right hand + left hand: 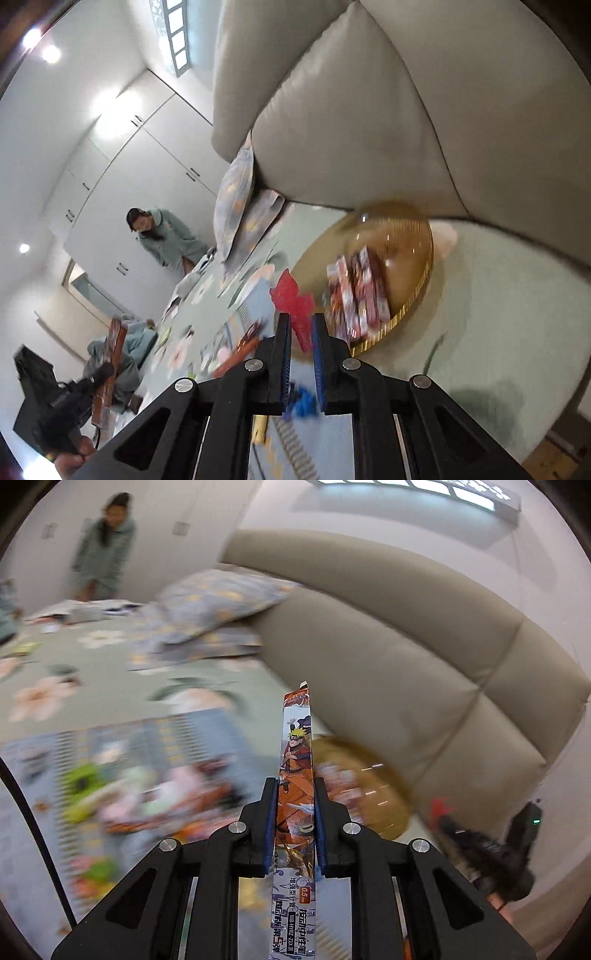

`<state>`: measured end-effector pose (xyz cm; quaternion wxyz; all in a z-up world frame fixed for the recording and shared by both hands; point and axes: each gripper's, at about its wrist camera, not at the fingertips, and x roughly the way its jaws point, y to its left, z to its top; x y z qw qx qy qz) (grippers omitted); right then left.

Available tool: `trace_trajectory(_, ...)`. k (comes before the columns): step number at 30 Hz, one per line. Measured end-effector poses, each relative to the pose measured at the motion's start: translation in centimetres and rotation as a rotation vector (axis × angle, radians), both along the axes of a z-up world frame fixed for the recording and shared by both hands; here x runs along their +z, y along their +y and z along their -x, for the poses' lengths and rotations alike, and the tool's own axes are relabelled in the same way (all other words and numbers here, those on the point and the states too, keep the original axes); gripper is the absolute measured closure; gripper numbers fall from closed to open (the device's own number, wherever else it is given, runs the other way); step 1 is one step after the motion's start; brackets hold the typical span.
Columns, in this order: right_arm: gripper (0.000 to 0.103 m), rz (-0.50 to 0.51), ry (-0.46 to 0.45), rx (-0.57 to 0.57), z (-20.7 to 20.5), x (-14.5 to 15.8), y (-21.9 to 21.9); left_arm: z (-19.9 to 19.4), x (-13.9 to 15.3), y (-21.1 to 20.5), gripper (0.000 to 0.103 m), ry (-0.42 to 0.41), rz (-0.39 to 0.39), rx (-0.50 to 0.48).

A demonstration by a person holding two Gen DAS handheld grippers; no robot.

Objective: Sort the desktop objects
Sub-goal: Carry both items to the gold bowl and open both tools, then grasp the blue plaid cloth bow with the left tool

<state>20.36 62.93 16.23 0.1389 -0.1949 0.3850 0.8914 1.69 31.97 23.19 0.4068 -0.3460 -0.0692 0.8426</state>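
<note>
- Left gripper: jaws clamped on one long flat box, printed with a cartoon figure. The box stands on edge between the pads, with its far end sticking well past the fingertips and its near end running back under the camera.
- Right gripper: jaws closed on one red toy, a thin, flat plastic shape. Its top pokes out above the fingertips. A blue piece shows lower between the jaws; whether it belongs to the toy cannot be told.
- Both held things are lifted clear of the bed, near the amber bowl.
- Handling, box: judged light, thin card, stiff lengthwise but easy to crush across its narrow faces. The grip sits near mid-length, which should limit swing; a hard squeeze could dent it.
- Handling, toy: judged very light, rigid, and perhaps brittle at thin edges. The grip on its lower stem looks adequate, and slipping is possible on smooth plastic.
- Count: one bowl, holding several similar boxes; about four can be seen, but blur makes the exact number unsure.
- Count: more loose items lie on a mat, too blurred to count.
- Count: two pillows. One person stands at the far side.
</note>
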Motion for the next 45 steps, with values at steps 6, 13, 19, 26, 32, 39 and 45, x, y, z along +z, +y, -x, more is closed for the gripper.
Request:
trace_trajectory(6, 0.092, 0.032, -0.052, -0.023, 3.1, -1.2, 3.6, 1.7, -5.1, 11.3, 0.088, -0.136, -0.039, -0.095)
trace_trajectory(13, 0.066, 0.108, -0.155, 0.072, 6.1, -5.2, 6.5, 6.2, -9.9, 16.3, 0.070, -0.387, -0.050, -0.152)
trace_trajectory(19, 0.063, 0.124, -0.129, 0.195, 2.0, -5.6, 3.0, 4.9, -8.7, 8.8, 0.070, -0.391, 0.009, -0.141)
trace_trajectory(26, 0.044, 0.054, -0.179, 0.473, -1.2, -7.8, -8.1, 1.5, -7.3, -7.2, 0.070, -0.357, 0.088, 0.143)
trace_trajectory(32, 0.044, -0.088, -0.282, 0.520, 1.1, -9.4, -14.9, 0.0, -5.2, -14.4, 0.065, -0.282, 0.065, 0.272)
trace_trajectory(39, 0.044, -0.272, -0.334, 0.491, 0.9, -12.1, -17.2, 1.6, -10.6, -21.5, 0.064, -0.409, 0.012, 0.533)
trace_trajectory(45, 0.044, -0.246, -0.318, 0.472, 0.8, -11.9, -16.5, 4.8, -11.4, -23.1, 0.064, -0.458, -0.062, 0.571)
